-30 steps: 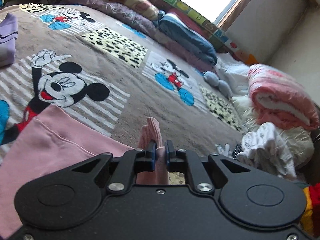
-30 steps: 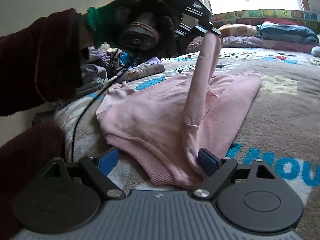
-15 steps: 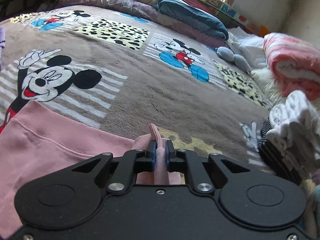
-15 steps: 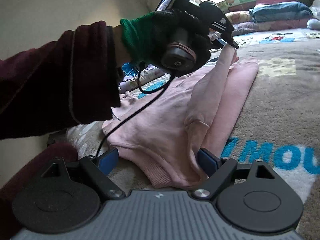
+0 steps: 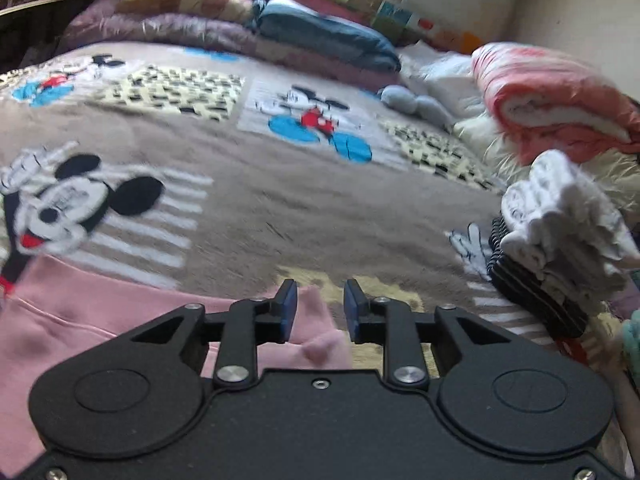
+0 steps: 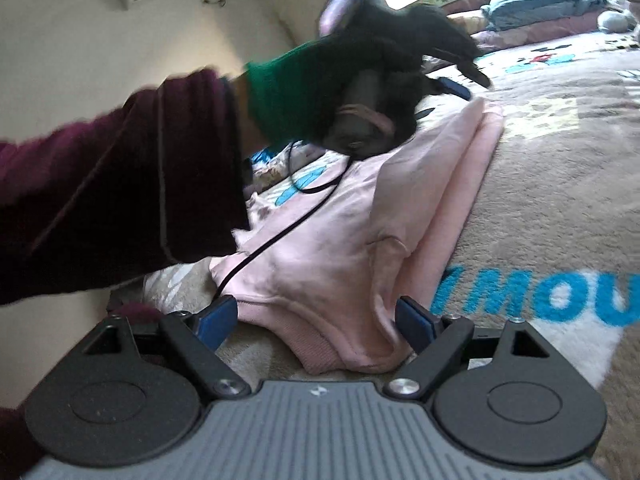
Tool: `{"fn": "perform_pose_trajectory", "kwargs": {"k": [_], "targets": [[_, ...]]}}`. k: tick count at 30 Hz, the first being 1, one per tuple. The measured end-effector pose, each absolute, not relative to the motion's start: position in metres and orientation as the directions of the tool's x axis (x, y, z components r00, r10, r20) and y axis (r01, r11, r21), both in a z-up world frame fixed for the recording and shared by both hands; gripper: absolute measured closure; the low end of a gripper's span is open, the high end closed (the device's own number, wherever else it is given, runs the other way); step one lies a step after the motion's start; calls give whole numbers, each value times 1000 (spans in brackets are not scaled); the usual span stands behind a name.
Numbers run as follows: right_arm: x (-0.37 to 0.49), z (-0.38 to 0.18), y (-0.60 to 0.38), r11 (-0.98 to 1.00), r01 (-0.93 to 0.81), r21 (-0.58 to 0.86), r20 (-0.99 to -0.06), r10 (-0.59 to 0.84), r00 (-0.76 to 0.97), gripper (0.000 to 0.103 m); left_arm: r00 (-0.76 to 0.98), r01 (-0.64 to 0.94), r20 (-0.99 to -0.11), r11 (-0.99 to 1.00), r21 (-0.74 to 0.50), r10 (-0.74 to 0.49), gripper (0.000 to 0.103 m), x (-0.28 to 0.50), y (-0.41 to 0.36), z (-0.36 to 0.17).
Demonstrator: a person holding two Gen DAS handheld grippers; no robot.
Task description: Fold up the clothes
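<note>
A pink sweatshirt [image 6: 340, 248] lies on the cartoon-mouse blanket [image 5: 280, 200], its sleeve folded lengthwise over the body. In the left wrist view my left gripper [image 5: 317, 308] hovers just over the sleeve cuff [image 5: 320, 336]; its jaws are opening and the cuff lies loose between and below the blue pads, no longer pinched. My right gripper [image 6: 316, 318] stands wide open around the sweatshirt's ribbed hem [image 6: 320, 352], pads not pressing on it. The right wrist view also shows my left gripper [image 6: 452, 84] in a black-gloved hand above the sleeve's far end.
A folded stack of white and black clothes [image 5: 560, 248] sits at the right of the bed. A rolled coral blanket [image 5: 552, 108] and pillows [image 5: 328, 40] line the far side. A dark red sleeve [image 6: 120, 184] and a black cable [image 6: 280, 236] cross the sweatshirt.
My left gripper lowered the lifted sleeve onto the sweatshirt body and its jaws parted, letting the cuff go. The right gripper stayed open at the hem.
</note>
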State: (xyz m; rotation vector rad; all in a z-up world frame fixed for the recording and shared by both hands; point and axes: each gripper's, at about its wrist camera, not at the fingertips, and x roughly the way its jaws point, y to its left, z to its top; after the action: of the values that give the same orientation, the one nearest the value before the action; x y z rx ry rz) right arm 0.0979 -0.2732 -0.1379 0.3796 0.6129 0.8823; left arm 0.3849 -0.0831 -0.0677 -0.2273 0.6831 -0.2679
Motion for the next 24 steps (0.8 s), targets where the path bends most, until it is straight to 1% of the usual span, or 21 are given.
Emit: {"fn": "perform_pose_trajectory", "kwargs": {"k": [4, 7, 11, 12, 13, 14, 15, 17, 19, 22, 24], "targets": [[91, -126, -284, 622, -596, 508, -312, 778, 546, 23, 734, 199, -606, 950, -240, -307, 80, 376, -65, -68], [82, -111, -275, 692, -629, 354, -274, 720, 638, 23, 707, 218, -623, 941, -258, -334, 80, 377, -58, -78], [81, -96, -241, 713, -691, 117, -221, 697, 682, 23, 688, 244, -625, 928, -281, -370, 80, 377, -60, -88], [84, -96, -233, 714, -694, 91, -222, 694, 685, 23, 685, 260, -621, 924, -280, -381, 80, 377, -63, -89], [89, -98, -228, 718, -690, 90, -240, 688, 685, 24, 681, 282, -620, 921, -270, -390, 80, 376, -68, -89], [97, -103, -223, 734, -671, 104, -290, 668, 685, 24, 676, 304, -619, 917, -258, -399, 80, 376, -74, -90], [105, -111, -219, 746, -654, 127, -361, 649, 670, 24, 671, 328, -623, 915, -236, -402, 80, 376, -80, -92], [115, -122, -216, 746, -644, 168, -448, 640, 624, 26, 668, 367, -635, 914, -175, -389, 80, 377, -93, -94], [117, -122, -216, 745, -643, 181, -462, 641, 613, 25, 675, 383, -637, 915, -128, -371, 80, 378, -101, -93], [117, -121, -215, 742, -642, 194, -468, 645, 604, 25, 671, 406, -639, 907, -109, -377, 80, 383, -110, -93], [118, -121, -214, 740, -641, 203, -472, 648, 598, 25, 664, 400, -668, 915, -63, -336, 80, 392, -120, -98]]}}
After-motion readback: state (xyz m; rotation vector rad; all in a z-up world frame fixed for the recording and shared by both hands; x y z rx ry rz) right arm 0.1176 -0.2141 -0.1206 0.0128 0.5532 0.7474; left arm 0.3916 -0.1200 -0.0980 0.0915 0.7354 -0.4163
